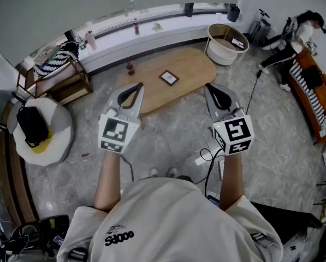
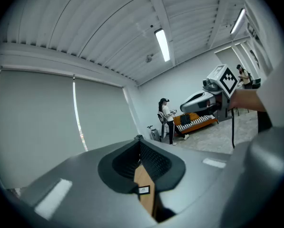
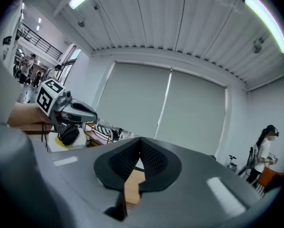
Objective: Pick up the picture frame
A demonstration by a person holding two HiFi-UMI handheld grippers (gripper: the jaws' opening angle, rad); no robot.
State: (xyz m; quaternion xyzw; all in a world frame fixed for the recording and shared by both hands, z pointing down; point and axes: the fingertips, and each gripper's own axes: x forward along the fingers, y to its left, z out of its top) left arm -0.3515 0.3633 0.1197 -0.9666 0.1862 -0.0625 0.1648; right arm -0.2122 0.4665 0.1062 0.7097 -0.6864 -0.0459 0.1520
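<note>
My left gripper (image 1: 136,87) was clenched, jaw tips pressed together, nothing between them. My right gripper (image 1: 208,88) was the same: pinched closed, empty. I held both in the air over the stone floor (image 1: 173,130), side by side and apart from each other, pointing toward the oval wooden table (image 1: 193,64). The picture frame (image 1: 169,78) lay flat near the table's middle, untouched, ahead of the grippers and between them. In the left gripper view I saw the frame on the tabletop just past the closed tips. A small dark bottle (image 1: 130,68) stood at the table's left end. A round white basket (image 1: 221,56) sat just beyond the table's right end. A person (image 1: 294,34) stood well off at far right.
</note>
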